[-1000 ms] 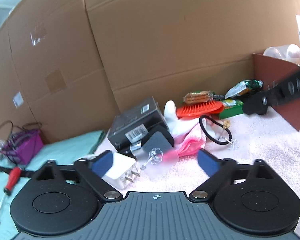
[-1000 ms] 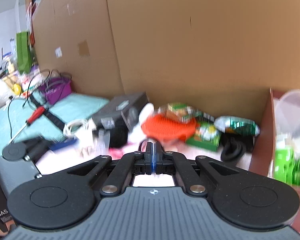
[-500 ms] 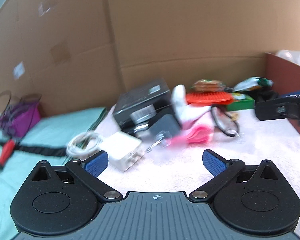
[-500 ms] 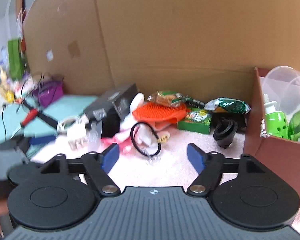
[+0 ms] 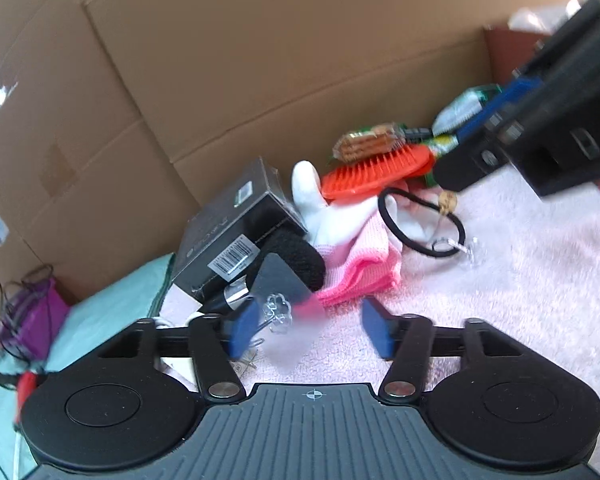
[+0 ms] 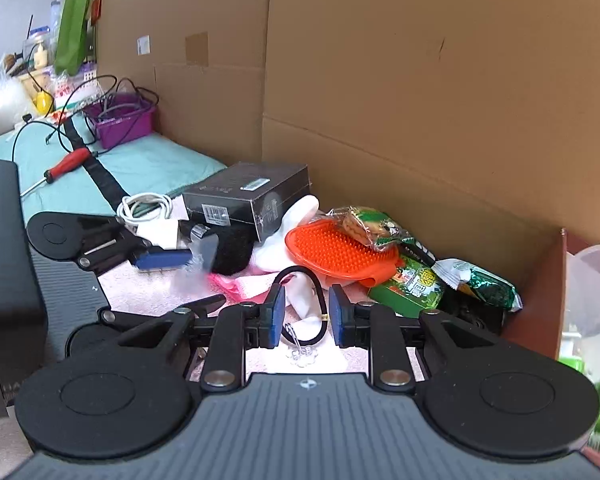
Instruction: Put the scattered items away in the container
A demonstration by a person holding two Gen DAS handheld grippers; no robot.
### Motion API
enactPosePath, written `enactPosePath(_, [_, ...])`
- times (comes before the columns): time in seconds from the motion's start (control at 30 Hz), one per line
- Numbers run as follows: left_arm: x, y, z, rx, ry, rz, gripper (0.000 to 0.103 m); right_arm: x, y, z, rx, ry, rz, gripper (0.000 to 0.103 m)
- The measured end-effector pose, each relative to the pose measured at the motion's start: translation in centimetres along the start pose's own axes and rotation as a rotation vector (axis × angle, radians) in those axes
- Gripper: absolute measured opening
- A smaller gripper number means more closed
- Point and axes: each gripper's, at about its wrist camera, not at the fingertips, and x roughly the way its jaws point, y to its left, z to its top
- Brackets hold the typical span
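Your surface is a pink fleece (image 6: 140, 292) with a teal mat (image 6: 140, 168) at ten o'clock and cardboard (image 6: 420, 80) walling the back. The container (image 6: 540, 320) stands at three o'clock. Your right gripper (image 6: 306, 314) tilts down, fingers closing around the hair tie (image 6: 300, 276), not yet pinching. Your left gripper (image 5: 306, 326) tilts down too, fingers wide but closing beside a clear clip (image 5: 278, 312), holding nothing.

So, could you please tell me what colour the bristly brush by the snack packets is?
Orange. The brush shows best in the right wrist view.
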Motion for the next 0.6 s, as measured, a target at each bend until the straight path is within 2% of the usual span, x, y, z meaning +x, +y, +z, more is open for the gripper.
enactPosePath(0.1, [-0.2, -0.4, -0.4, 0.021, -0.021, 0.024, 0.072, 0.3, -0.4, -0.1, 0.014, 0.010, -0.010, 0.027])
enactPosePath(0.17, [0.0, 0.1, -0.5, -0.012, -0.017, 0.026, 0.049, 0.4, -0.6, -0.3, 0.025, 0.015, -0.008, 0.027])
enactPosePath(0.2, [0.1, 0.5, -0.6, -0.028, -0.011, 0.026, 0.043, 0.5, -0.7, -0.4, 0.030, 0.018, -0.002, 0.028])
enactPosePath(0.27, [0.1, 1.2, -0.8, -0.060, -0.012, 0.024, 0.032, 0.8, -0.8, -0.6, 0.032, 0.024, 0.012, 0.039])
enactPosePath(0.33, [-0.3, 2.1, -0.9, -0.100, -0.033, 0.015, 0.024, 0.8, -1.0, -0.9, 0.035, 0.012, 0.026, 0.061])
enactPosePath(0.4, [-0.6, 2.5, -0.9, -0.109, -0.055, 0.028, 0.008, 0.8, -1.2, -1.0, 0.046, 0.000, 0.039, 0.064])
enactPosePath(0.47, [-1.0, 3.1, -1.0, -0.127, -0.068, 0.041, 0.003, 0.8, -1.3, -1.0, 0.053, -0.007, 0.039, 0.065])
enactPosePath(0.6, [-0.8, 4.1, -1.1, -0.158, -0.081, 0.039, 0.001, 0.9, -0.8, -1.0, 0.025, -0.011, 0.039, 0.071])
